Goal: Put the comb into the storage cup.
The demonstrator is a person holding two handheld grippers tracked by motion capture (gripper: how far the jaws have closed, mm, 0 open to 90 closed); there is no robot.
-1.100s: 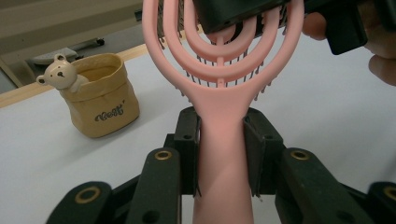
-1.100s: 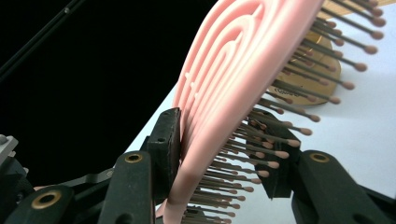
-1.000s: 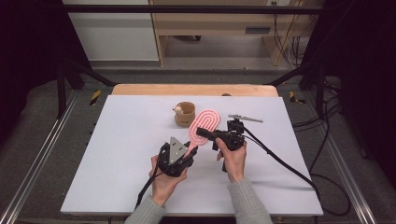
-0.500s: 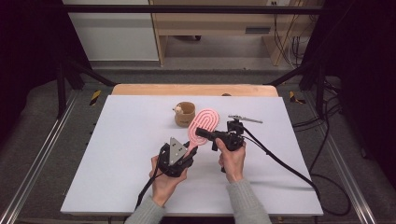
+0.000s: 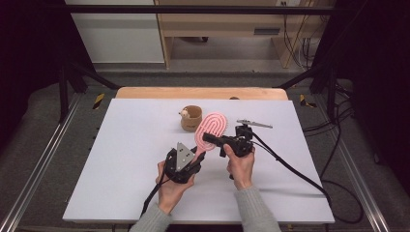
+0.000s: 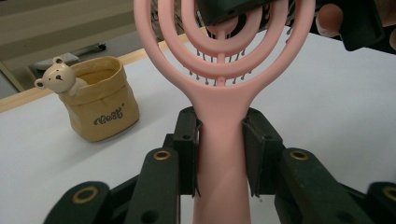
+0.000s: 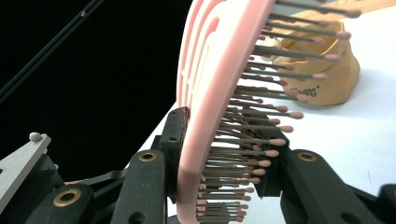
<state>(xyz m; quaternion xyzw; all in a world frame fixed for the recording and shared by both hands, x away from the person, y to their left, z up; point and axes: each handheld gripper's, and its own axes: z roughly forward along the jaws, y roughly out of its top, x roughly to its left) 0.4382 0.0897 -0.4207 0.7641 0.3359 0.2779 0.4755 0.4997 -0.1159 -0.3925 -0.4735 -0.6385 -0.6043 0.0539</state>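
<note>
**Pink brush held by both grippers above the worktop**

Left gripper, nearest the person: in the left gripper view its two black fingers are clamped on the flat handle of the pink plastic paddle hairbrush with open loop-shaped head and grey pink-tipped bristles, one pad on each side of the handle just below the head. The grey three-cornered plate on top of this gripper faces up in the high view.

Right gripper: comes in from the right of the high view and reaches across the brush head. In the right gripper view its jaws have just been closing with the brush between them; one finger lies against the smooth back of the head and the other presses in among the bristles, so the fingers are clamped on the lower part of the head.

The brush itself is off the white worktop, spanning from the left gripper up and away to the right gripper, head pointing away from the person.

Just beyond the brush head: a small tan paper-bag-shaped cup with a cream bear figure on its rim, standing upright on the worktop.

Farther right: a slim grey metal clip, lying flat, apart from the cup.
</note>
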